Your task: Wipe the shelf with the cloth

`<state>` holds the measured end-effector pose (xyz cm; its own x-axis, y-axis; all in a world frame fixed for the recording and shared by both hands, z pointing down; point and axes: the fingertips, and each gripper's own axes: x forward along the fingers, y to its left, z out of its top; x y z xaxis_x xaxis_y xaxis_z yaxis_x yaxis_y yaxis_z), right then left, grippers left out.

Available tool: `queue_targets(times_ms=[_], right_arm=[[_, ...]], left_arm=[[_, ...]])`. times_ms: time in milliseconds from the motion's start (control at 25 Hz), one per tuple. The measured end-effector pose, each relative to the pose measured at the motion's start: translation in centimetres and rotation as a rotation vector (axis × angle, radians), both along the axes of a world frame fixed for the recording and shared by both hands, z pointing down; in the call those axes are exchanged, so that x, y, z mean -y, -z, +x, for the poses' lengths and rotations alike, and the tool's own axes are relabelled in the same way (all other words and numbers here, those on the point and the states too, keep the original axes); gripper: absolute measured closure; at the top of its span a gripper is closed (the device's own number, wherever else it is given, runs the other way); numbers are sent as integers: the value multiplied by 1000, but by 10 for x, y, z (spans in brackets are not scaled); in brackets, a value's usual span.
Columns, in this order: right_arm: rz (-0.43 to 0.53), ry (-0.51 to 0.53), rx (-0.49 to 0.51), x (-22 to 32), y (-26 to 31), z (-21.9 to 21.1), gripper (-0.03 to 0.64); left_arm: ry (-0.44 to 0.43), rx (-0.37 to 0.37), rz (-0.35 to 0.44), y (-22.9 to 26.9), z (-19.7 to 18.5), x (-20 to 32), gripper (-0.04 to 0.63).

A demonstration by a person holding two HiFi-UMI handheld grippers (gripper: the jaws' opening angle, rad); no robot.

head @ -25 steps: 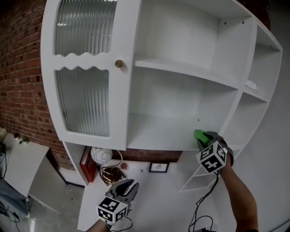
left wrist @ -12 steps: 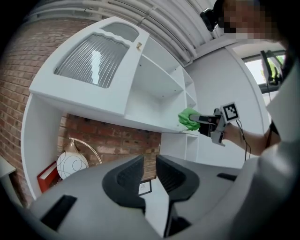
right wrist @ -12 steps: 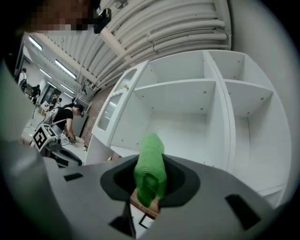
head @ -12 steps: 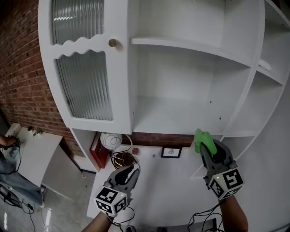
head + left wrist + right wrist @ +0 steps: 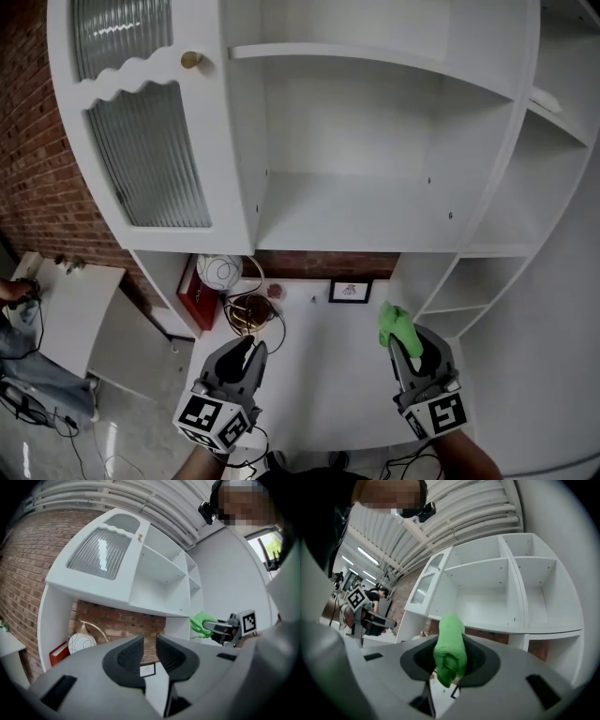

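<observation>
Reach is the thing to get right here. The right tool (image 5: 405, 342) sits low in the lower right of the head view, its jaws pinching a bunched bright green cloth (image 5: 394, 323), well below and apart from the flat white shelf board (image 5: 356, 211) in the cabinet's middle bay. To wipe well, I judge the cloth should go up and in until its free, protruding end lies flat on the board. It can then be drawn side to side from the back wall toward the front lip, with light downward pressure so the fabric touches the board rather than the jaw tips. The left tool (image 5: 246, 352), at lower left, has its jaws slightly apart with nothing between them. It hangs over the white worktop (image 5: 319, 394) and is best kept clear of the ribbed-glass door (image 5: 141, 159) at upper left. In the right gripper view the cloth (image 5: 450, 646) fills the gap between the jaws, so how deep the grip goes cannot be told. No view shows whether the board carries dust or marks. The cabinet's top and its right-hand bays are cut off by the frame edges, and a small pale object (image 5: 546, 98) on an upper right shelf is too small to identify.
</observation>
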<state>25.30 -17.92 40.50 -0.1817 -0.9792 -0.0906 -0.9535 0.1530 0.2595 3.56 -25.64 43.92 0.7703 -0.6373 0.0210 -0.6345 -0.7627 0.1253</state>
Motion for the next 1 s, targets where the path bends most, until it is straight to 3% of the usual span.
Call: queue_targets(times_ms=[120, 480, 1000], right_arm=[[-48, -18, -37, -7, -30, 7, 514], [-72, -152, 82, -5, -51, 17, 513], [-46, -160, 117, -5, -33, 7, 513]], left_arm=[[20, 8, 8, -3, -4, -1, 515], [43, 58, 28, -12, -1, 2, 517], [26, 83, 25, -1, 3, 8, 517]])
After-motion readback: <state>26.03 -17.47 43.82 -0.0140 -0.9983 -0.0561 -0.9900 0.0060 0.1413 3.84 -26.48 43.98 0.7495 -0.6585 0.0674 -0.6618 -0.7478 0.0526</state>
